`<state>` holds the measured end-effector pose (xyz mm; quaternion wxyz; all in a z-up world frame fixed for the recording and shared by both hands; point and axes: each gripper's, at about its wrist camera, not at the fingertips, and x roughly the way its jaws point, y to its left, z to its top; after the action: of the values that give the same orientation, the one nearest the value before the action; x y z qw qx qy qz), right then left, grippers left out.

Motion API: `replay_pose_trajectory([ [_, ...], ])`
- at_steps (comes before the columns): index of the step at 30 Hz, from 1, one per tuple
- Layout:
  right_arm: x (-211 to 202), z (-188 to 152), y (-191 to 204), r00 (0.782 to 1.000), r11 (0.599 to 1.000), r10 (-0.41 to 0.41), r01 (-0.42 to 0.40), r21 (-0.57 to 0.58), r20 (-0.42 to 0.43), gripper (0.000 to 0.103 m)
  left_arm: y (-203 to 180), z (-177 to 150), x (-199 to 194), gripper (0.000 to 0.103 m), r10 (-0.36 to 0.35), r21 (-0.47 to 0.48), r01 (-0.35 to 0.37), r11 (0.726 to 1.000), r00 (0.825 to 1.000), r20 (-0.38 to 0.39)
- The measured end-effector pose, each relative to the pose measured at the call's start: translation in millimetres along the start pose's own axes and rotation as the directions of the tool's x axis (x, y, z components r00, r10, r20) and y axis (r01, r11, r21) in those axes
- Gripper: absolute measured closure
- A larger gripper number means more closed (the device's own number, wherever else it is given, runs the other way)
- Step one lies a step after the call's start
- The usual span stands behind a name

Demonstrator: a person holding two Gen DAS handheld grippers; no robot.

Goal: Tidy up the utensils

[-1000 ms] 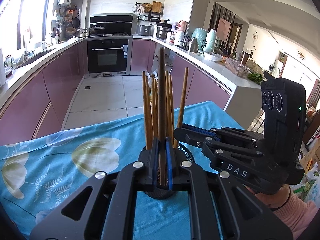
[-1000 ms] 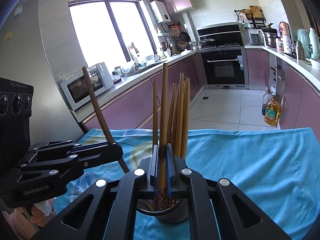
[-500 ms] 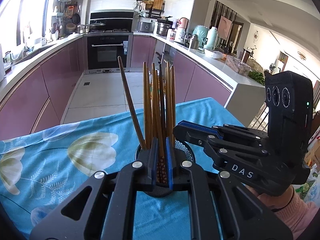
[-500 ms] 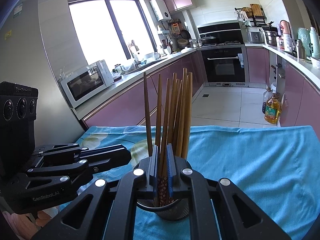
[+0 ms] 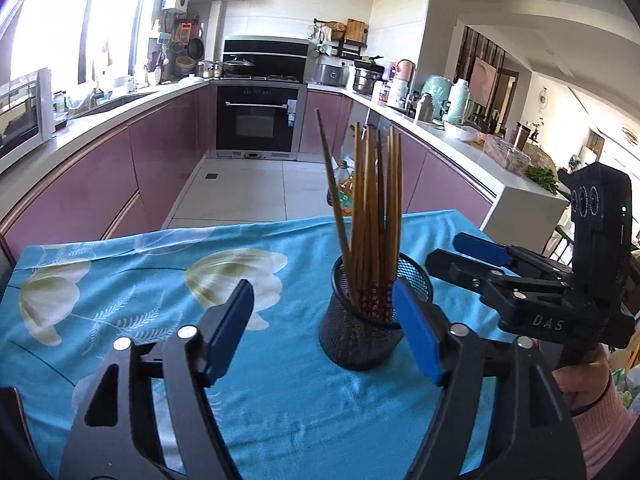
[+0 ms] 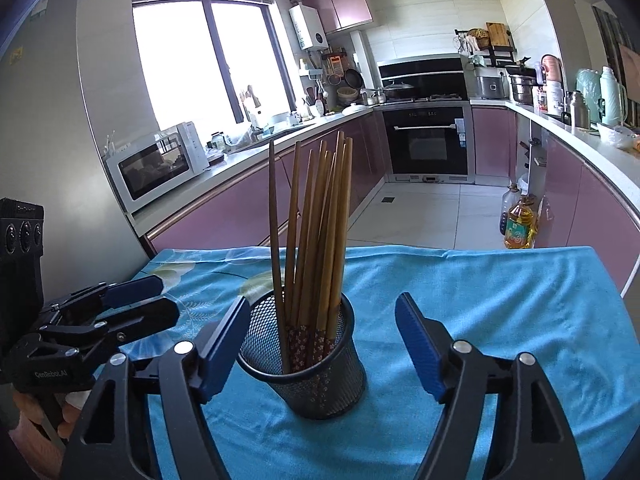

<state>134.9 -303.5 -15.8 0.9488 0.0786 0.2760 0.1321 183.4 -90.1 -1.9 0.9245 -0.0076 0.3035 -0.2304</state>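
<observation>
While both tools hang over the blue cloth (image 5: 280, 400), the left gripper (image 5: 324, 332) and right gripper (image 6: 320, 344) have just been spreading their jaws; each now stands wide, nothing pinched. Chopsticks (image 6: 316, 232) stand bunched in the black mesh cup (image 6: 312, 372), one dark stick leaning apart at the left. Cup sits upright on the cloth, between the right gripper's blue pads (image 6: 420, 352), untouched by them.

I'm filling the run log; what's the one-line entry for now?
left gripper: just opened, empty | right gripper: just opened, empty | chopsticks: upright in mesh cup
</observation>
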Motion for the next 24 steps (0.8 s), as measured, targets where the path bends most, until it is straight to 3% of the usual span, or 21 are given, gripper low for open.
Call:
replay_pose_trajectory([
  [3,-5.4,-7.2,5.8,0.999,0.999,-0.036,0.036,-0.03,0.017,0.012,4.9,-10.3,-8.0,0.011,0.051,-0.008,-0.051,0.999,0.998,0.04],
  [5,-10.3,-12.5,9.6,0.998,0.997,-0.058,0.059,-0.046,0.037,0.008,7.3,-17.6,-13.7,0.005,0.084,-0.015,-0.083,0.996,0.994,0.069],
  [17,-35.8,-41.6,31.8,0.97,0.973,-0.167,0.191,-0.127,0.178,0.007,13.8,-43.7,-48.7,0.005,0.201,-0.065,-0.191,0.979,0.958,0.207],
  [24,-44.6,-53.4,34.4,0.955,0.968,-0.191,0.222,-0.119,0.225,0.007,16.3,-55.4,-63.4,0.005,0.252,-0.088,-0.237,0.968,0.933,0.259],
])
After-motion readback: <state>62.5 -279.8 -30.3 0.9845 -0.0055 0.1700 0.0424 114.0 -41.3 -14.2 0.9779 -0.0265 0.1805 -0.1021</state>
